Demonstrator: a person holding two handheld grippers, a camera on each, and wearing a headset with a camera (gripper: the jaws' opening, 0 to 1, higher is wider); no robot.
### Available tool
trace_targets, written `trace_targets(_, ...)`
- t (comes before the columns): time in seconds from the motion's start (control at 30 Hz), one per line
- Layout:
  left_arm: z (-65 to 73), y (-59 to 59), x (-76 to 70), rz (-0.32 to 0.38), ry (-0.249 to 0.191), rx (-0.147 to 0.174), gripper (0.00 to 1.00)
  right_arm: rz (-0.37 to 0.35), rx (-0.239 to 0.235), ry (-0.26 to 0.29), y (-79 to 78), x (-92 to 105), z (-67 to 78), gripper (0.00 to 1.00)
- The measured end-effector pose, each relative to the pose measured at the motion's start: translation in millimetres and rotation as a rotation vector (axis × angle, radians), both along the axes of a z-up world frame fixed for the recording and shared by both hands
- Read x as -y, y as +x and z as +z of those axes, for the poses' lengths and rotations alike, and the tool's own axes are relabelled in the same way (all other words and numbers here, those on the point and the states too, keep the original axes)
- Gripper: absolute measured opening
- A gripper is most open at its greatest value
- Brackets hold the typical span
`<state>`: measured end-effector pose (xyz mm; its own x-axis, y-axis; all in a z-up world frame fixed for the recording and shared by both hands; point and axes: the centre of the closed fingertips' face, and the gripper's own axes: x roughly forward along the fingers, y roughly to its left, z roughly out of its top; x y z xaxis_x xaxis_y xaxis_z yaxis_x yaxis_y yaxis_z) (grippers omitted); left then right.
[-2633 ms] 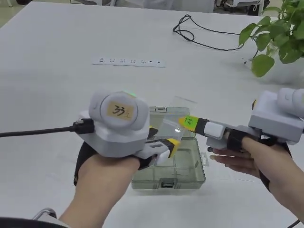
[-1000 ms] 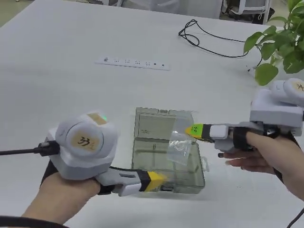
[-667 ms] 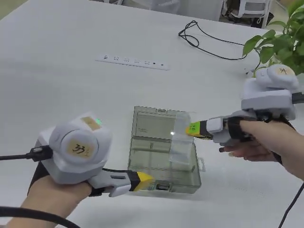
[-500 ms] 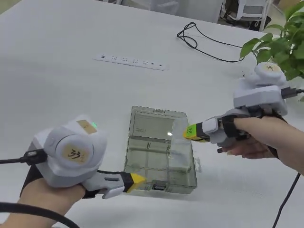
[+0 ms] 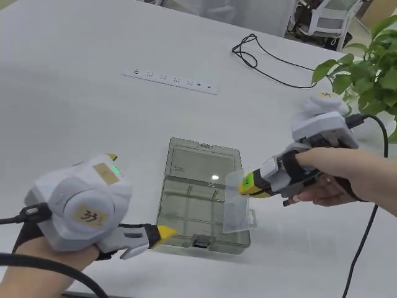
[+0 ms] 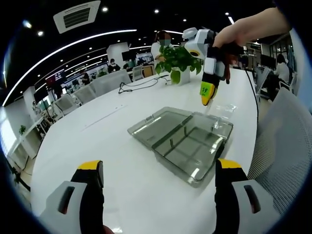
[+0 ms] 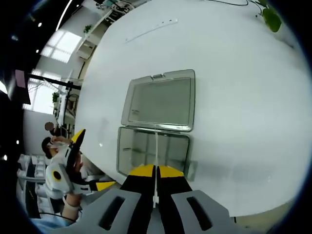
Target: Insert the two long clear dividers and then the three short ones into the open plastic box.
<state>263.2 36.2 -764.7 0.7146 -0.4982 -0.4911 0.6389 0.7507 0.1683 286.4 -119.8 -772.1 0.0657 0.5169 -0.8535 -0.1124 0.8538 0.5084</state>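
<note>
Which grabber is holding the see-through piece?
The right gripper, over the box's right side: its jaws are shut on the clear divider. The left gripper, by the box's front, is open and empty.

Bare white surface (image 5: 68, 118) lies left of the open grey-green plastic box (image 5: 192, 202) and beyond its flat lid. The right gripper (image 5: 247, 184), with a clear flat divider (image 5: 234, 208), blocks the box's right side. The left gripper (image 5: 158, 236) sits by its front-left corner.
</note>
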Motion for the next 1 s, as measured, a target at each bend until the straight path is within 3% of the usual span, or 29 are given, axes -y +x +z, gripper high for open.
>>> trace_targets(0.47, 2.0, 4.1, -2.0, -0.003, -0.002, 0.018, 0.96, 0.013, -0.131, -0.075, 6.1, -11.2, -8.9, 0.02)
trace_targets(1.0, 0.2, 5.2, -1.6, -0.024, 0.016, 0.023, 0.96, 0.027, -0.159, -0.151, 4.5, -12.5, -24.2, 0.02)
